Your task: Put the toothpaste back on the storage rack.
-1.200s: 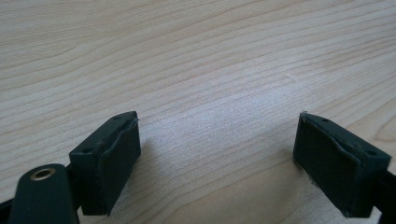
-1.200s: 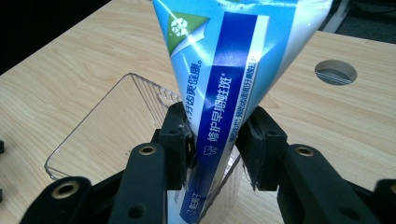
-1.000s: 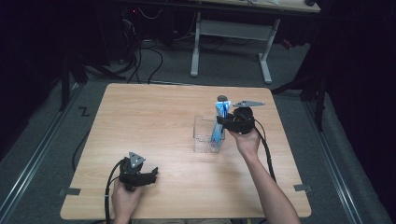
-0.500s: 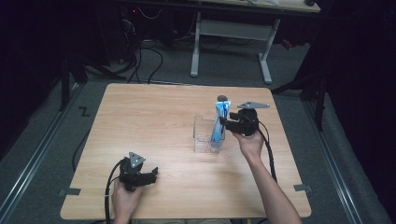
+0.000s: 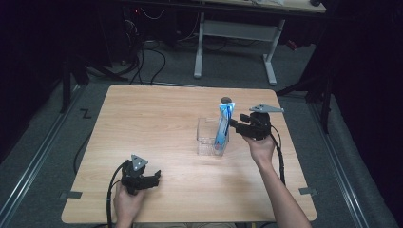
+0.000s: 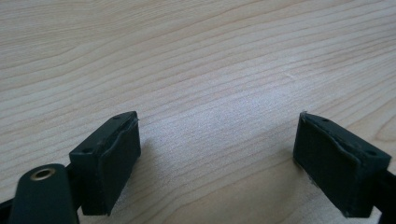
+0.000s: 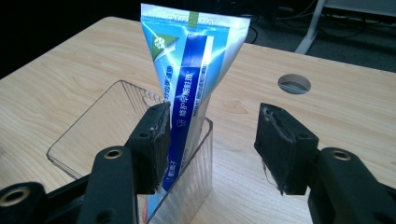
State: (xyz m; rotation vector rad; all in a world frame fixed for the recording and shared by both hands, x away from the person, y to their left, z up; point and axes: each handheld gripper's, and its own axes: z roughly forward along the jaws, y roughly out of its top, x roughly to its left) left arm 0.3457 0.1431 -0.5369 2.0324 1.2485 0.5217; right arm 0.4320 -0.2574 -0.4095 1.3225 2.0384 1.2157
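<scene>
Right gripper (image 5: 236, 124): fingers just opened, released tube (image 5: 222, 127), drawn back toward right edge.
Tube: standing in box (image 5: 206, 137).
Left gripper (image 6: 218, 161): fingers open, unmoved.

Two black handheld grippers, left gripper (image 5: 153, 179) and right gripper (image 5: 236, 122), each topped by a grey three-cornered plate and trailing a black cable. Brass-ringed holes mark the jaw arms; pad edges appear slightly frayed. Forearms are bare.

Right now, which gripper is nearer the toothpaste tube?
Right. The right gripper sits just beside the toothpaste tube, which stands in the clear container; its jaws, just opened, are off the tube. The left gripper rests far off at the table's near edge.
</scene>
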